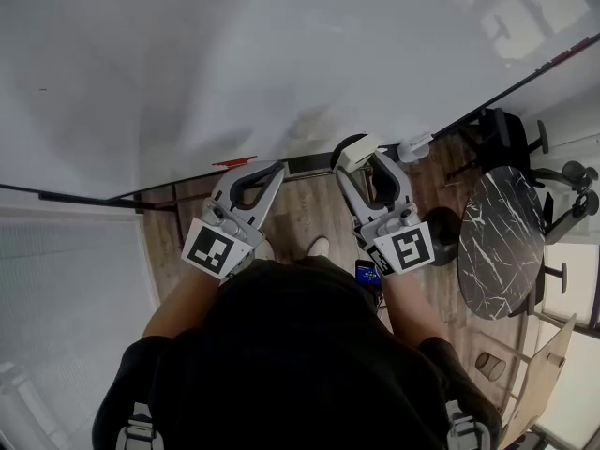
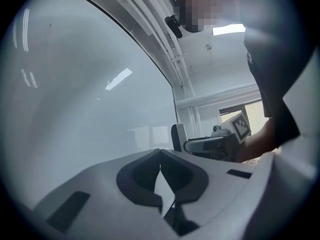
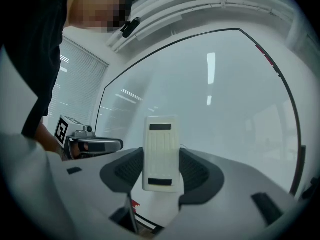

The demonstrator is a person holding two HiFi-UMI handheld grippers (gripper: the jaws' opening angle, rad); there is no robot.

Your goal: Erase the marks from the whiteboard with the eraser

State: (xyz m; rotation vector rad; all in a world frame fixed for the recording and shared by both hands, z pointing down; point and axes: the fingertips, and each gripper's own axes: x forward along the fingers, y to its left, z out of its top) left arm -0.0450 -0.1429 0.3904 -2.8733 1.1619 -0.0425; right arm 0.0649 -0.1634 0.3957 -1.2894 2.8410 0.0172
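Right gripper [image 1: 363, 160], eraser [image 3: 160, 153] upright, near whiteboard [image 1: 234, 64]

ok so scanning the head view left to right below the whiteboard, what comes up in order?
Left tool, jaws shut on nothing → right tool, clamped on the white rectangular plastic eraser → round black white-veined marble table.

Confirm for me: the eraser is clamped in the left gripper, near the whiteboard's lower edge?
Wrong gripper: the right gripper view shows the eraser clamped in the right gripper; the left gripper is shut and empty. It is near the lower edge of the whiteboard, yes.
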